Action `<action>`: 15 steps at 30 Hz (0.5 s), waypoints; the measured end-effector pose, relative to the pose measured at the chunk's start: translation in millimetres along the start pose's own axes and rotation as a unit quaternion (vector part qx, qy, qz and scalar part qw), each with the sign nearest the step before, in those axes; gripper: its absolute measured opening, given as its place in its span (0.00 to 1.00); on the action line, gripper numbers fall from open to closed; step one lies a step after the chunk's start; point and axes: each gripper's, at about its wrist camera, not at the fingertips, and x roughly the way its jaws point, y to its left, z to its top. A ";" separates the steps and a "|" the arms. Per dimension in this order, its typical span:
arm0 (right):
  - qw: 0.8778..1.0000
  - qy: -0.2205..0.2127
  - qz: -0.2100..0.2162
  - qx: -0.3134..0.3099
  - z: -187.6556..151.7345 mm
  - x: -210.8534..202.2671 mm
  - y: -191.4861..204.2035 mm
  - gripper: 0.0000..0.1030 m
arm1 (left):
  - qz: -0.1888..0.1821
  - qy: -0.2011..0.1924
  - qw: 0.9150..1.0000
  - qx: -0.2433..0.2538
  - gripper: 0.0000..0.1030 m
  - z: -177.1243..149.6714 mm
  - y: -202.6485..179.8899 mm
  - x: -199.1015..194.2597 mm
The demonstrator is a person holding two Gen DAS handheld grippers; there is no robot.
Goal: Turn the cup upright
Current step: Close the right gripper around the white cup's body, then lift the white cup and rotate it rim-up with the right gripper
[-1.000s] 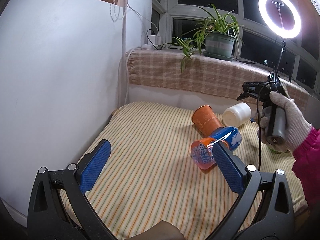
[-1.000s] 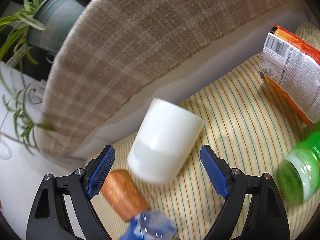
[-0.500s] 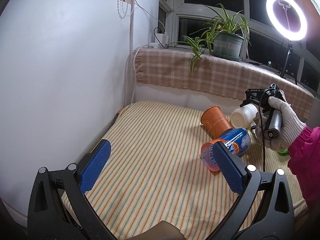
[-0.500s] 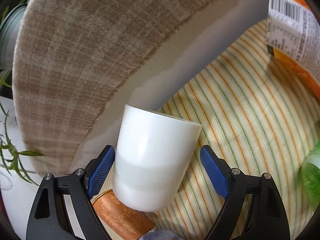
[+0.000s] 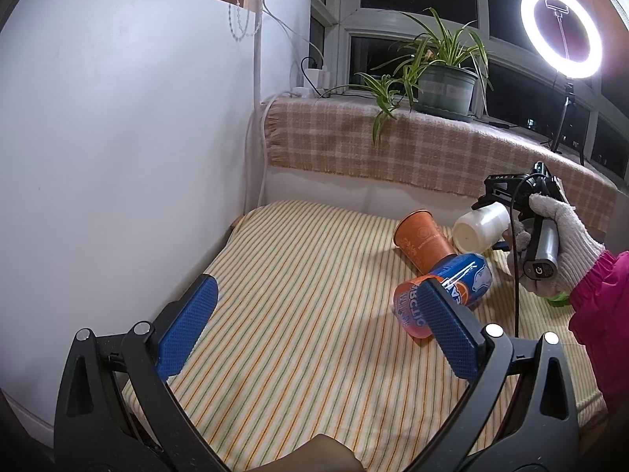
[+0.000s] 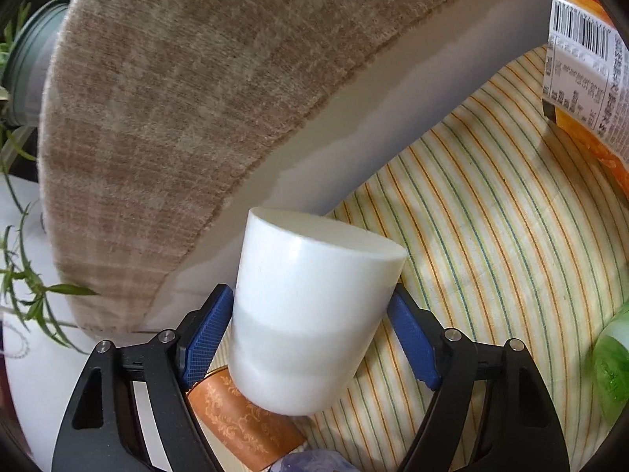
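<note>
A: What differs from half a second ago?

B: The right gripper [image 6: 310, 338] has closed in. Its blue pads, which stood wide of the white cup [image 6: 310, 310] before, now press the cup's sides, so the cup is clamped between them. In the left wrist view the cup [image 5: 480, 226] has come off the striped cloth [image 5: 298, 299] and hangs tilted, its mouth turned toward the camera and its base toward the gloved hand [image 5: 558, 236].

A: And the left gripper [image 5: 314, 330]?

B: It hovers low over the near part of the cloth with its pads spread wide and nothing between them, much as before.

A: Is anything inside the containers?

B: The white cup's mouth shows only a pale inside. The orange cup [image 5: 422, 240] lies on its side, its closed base facing the camera, so its inside cannot be seen. The blue and orange can [image 5: 444, 291] lies on its side against it. The pot [image 5: 446, 90] on the sill holds a long-leaved plant [image 5: 424, 59].

A: How many of each?

B: Two cups, one can, one green bottle [image 6: 613, 362] at the right edge, one orange packet [image 6: 585, 59] with a barcode, one ring light [image 5: 561, 31], two grippers.
</note>
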 end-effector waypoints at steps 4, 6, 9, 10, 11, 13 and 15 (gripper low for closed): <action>1.000 -0.005 0.015 -0.026 0.1 -15.9 4.3 0.76 | -0.001 -0.004 1.000 0.005 1.00 0.3 -4.6 -5.2; 0.999 -0.005 0.023 -0.037 0.1 -24.3 7.5 0.74 | -0.001 -0.007 1.000 0.008 1.00 0.6 -7.2 -9.5; 0.998 -0.007 0.038 -0.055 0.0 -38.3 9.0 0.74 | -0.002 -0.013 1.000 0.009 1.00 1.2 -10.0 -16.2; 0.997 -0.010 0.043 -0.062 -1.0 -45.6 9.4 0.74 | -0.003 -0.015 1.000 0.010 1.00 1.3 -10.7 -18.4; 0.997 -0.012 0.046 -0.068 -1.4 -50.3 10.0 0.74 | -0.004 -0.016 1.000 0.011 1.00 1.3 -12.3 -20.4; 0.995 -0.015 0.052 -0.083 -4.7 -61.8 10.3 0.73 | -0.005 -0.020 1.000 0.015 1.00 0.7 -16.2 -26.4; 0.993 -0.019 0.057 -0.097 -7.1 -72.4 10.4 0.73 | -0.007 -0.023 1.000 0.019 1.00 0.6 -18.9 -31.2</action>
